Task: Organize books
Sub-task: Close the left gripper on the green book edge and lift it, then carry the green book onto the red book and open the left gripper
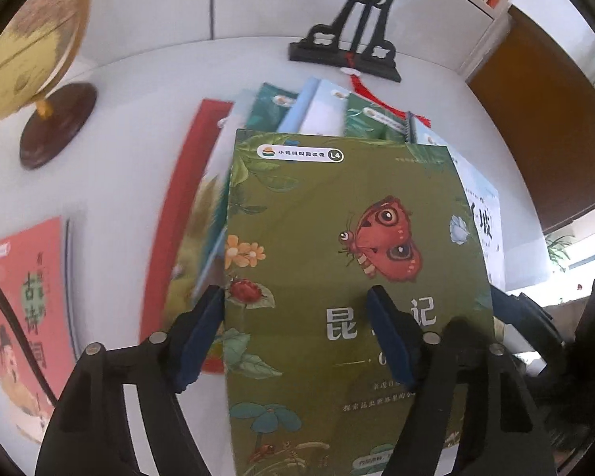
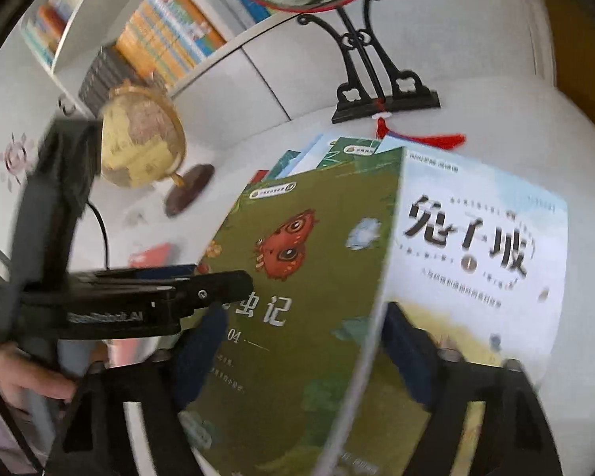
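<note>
A green book (image 1: 337,218) with a red butterfly on its cover tops a loose pile of books (image 1: 321,111) on the white table (image 1: 131,91). My left gripper (image 1: 297,321) points steeply down at it. One blue pad sits at the book's left edge and the other lies over the cover, with a wide gap between them. In the right wrist view the green book (image 2: 317,238) tilts up, and its right edge runs between the spread fingers of my right gripper (image 2: 303,349). A white book (image 2: 476,238) with black characters lies beyond that edge. The left gripper (image 2: 246,277) reaches in from the left.
A pink book (image 1: 23,297) lies alone at the left, and a red one (image 1: 186,198) pokes out from under the pile. A globe (image 1: 31,39) stands back left. A black fan stand (image 1: 349,51) with a red tassel stands behind the pile. Bookshelves (image 2: 158,39) line the wall. The table ends at the right.
</note>
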The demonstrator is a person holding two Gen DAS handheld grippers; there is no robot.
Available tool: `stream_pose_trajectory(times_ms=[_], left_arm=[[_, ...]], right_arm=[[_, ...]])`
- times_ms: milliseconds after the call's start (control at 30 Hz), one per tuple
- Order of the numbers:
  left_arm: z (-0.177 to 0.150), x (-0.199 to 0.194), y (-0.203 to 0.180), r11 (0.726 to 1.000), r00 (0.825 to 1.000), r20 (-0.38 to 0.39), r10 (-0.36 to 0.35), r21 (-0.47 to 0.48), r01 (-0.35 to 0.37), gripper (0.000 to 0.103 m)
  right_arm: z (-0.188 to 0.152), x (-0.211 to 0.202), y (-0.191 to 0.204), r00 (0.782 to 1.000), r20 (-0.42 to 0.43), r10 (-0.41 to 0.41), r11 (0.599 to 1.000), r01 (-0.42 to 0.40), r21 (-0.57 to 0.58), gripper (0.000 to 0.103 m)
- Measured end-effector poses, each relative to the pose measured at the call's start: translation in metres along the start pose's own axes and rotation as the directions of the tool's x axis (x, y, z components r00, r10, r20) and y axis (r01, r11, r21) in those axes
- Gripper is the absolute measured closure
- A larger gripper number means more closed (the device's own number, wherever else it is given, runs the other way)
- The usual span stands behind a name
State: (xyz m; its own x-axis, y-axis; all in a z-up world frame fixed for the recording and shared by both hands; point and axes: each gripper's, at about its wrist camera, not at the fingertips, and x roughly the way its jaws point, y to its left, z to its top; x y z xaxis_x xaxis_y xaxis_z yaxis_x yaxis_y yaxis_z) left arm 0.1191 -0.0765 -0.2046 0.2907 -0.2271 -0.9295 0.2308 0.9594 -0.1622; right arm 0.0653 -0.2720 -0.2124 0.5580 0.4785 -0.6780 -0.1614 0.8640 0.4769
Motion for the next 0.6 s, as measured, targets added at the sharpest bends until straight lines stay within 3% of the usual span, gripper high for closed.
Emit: stream_pose_trajectory(times_ms=[100, 167, 400, 533, 600], left_arm=[[-0.013, -0.003, 0.023, 0.998, 0.999, 0.008, -0.046, -0.052, 0.046, 0.034], [-0.021, -0.006, 0.033, 0.993, 0.996, 0.023, -0.087, -0.083, 0.088, 0.038], [-0.028, -0.006, 0.041, 0.986, 0.99, -0.03, -0.135, -0.102, 0.132, 0.038], [-0.034, -0.006, 0.054, 0.98, 0.99, -0.039, -0.138, -0.15, 0.131, 0.036], [-0.038, -0.001, 0.065, 0.968, 0.985, -0.069, -0.156, -0.208, 0.139, 0.023]], right_arm=[[-0.006, -0.01, -0.001, 0.997, 0.015, 0.073, 0.995, -0.074, 0.068, 0.057], [-0.011, -0.009, 0.001, 0.996, -0.013, 0.088, 0.991, -0.086, 0.105, 0.064], [-0.016, -0.004, 0.019, 0.994, -0.09, -0.061, 0.994, 0.068, 0.08, 0.064], [-0.017, -0.008, 0.004, 0.991, -0.131, -0.001, 0.986, 0.023, 0.166, 0.064], [-0.02, -0.01, -0.005, 0.991, -0.127, 0.034, 0.973, -0.004, 0.229, 0.064]])
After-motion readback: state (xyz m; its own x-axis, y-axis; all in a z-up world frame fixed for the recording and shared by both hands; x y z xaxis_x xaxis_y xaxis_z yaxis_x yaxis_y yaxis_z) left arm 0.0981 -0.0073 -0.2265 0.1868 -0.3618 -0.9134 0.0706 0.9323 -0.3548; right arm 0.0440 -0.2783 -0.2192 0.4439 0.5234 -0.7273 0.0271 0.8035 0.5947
